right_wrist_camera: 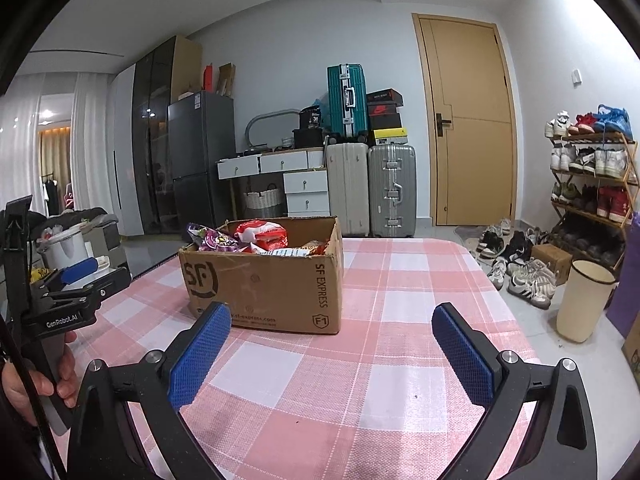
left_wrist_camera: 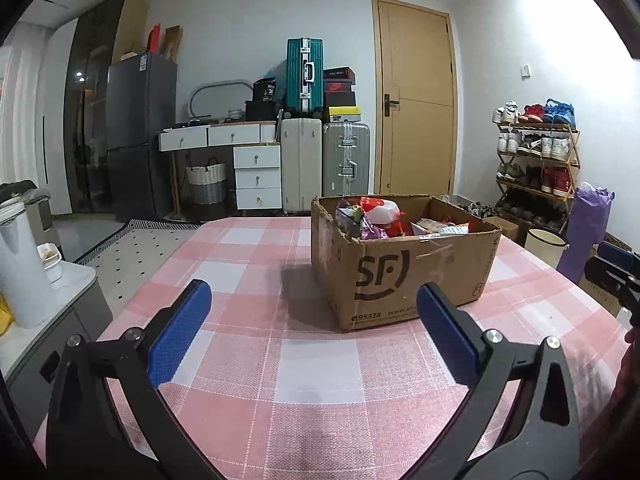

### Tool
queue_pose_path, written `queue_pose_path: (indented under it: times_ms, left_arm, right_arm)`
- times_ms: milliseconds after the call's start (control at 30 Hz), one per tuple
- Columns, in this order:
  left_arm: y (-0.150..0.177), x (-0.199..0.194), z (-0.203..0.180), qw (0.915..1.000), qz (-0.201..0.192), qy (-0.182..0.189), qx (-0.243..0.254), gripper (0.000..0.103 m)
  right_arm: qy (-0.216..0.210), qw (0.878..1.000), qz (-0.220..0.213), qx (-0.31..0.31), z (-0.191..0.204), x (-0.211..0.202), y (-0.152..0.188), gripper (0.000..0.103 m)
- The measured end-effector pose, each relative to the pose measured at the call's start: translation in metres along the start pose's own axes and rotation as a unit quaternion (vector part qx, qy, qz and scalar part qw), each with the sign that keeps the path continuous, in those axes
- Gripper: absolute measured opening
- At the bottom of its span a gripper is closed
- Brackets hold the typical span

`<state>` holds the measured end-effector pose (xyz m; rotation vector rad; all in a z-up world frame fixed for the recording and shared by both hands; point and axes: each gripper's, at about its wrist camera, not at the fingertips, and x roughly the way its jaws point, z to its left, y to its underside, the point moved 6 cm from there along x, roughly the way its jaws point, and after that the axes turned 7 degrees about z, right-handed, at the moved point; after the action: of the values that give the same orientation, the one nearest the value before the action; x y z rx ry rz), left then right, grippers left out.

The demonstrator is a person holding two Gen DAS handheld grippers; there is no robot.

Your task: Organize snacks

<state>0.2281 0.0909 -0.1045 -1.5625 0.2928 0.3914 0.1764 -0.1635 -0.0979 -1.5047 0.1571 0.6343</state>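
An open cardboard SF box (left_wrist_camera: 404,272) stands on the pink checked tablecloth (left_wrist_camera: 280,360), filled with snack packets (left_wrist_camera: 376,216) in red, purple and white. It also shows in the right wrist view (right_wrist_camera: 264,284) with its snack packets (right_wrist_camera: 256,236). My left gripper (left_wrist_camera: 314,300) is open and empty, just short of the box's near left corner. My right gripper (right_wrist_camera: 332,322) is open and empty, in front of the box's right corner. The left gripper also shows at the left edge of the right wrist view (right_wrist_camera: 76,276).
A white bin (right_wrist_camera: 584,304) and a purple roll (left_wrist_camera: 588,228) stand on the floor right of the table. A shoe rack (right_wrist_camera: 592,184), suitcases (right_wrist_camera: 372,188), drawers and a fridge line the back wall. A side counter with a white kettle (left_wrist_camera: 24,264) is at the left.
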Motion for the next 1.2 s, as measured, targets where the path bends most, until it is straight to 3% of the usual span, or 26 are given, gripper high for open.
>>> queue_pose_path:
  times_ms: [233,1200]
  left_arm:
    - [0.0017,0.0031,-0.0041,1.0000,0.002,0.000,0.002,0.103]
    - [0.0038,0.0017,0.0008,1.0000,0.002,0.000,0.002,0.103]
  right_arm:
    - [-0.006,1.000,0.000,0.021,-0.0083,-0.0007,-0.0008,0.103]
    - [0.000,1.000,-0.002,0.010,-0.0057,-0.0003,0.0006,0.103]
